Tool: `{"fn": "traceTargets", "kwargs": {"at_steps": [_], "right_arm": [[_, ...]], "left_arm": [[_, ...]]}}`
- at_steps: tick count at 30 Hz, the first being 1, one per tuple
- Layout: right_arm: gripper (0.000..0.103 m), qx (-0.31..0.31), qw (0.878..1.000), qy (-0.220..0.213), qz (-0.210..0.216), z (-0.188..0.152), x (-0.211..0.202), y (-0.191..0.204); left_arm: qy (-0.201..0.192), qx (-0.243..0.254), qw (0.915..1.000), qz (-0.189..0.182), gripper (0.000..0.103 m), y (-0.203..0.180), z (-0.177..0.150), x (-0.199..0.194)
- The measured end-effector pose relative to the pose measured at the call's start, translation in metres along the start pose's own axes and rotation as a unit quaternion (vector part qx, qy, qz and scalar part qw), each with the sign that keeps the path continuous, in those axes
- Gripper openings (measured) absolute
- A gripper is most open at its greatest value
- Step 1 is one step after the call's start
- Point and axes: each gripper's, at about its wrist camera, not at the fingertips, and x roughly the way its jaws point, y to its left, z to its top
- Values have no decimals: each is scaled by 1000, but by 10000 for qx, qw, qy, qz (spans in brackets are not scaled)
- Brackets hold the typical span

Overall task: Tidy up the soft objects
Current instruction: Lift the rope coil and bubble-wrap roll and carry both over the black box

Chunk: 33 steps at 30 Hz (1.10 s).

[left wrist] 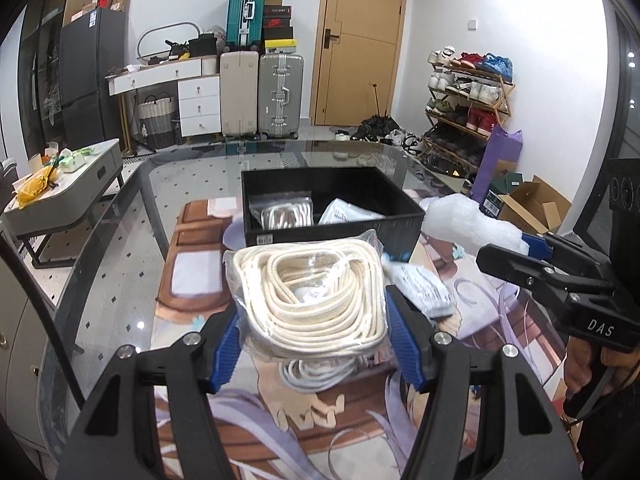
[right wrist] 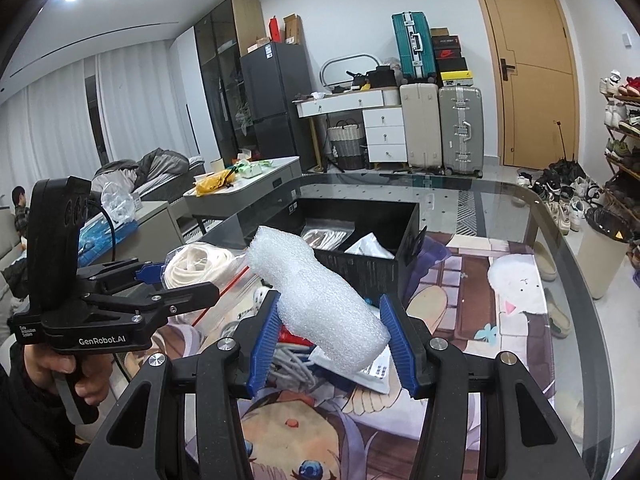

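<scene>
Pouch (left wrist: 422, 288) label unreadable, bag (left wrist: 286, 212) in box (left wrist: 332, 226) partly hidden, rt person (left wrist: 600, 364) cut off.

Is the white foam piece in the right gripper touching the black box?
Apart. In the left wrist view, the foam piece hangs right of the black box, with printed mat visible between them.

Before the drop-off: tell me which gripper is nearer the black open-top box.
Right, by a narrow margin. The right gripper, clamping the white foam roll, has the roll's far end overlapping the black box's near wall. The left gripper, holding the bagged cream rope coil, sits short of it.
</scene>
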Motion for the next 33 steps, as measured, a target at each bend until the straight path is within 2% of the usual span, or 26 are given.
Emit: {"fn": "traceTargets", "kwargs": {"at_steps": [13, 33], "right_arm": [[51, -48, 9996, -34, -293, 22, 10, 2], [51, -99, 9969, 194, -758, 57, 62, -6]], "left_arm": [[-285, -157, 9995, 10, 64, 17, 27, 10], [-305, -244, 9992, 38, 64, 24, 52, 43]]}}
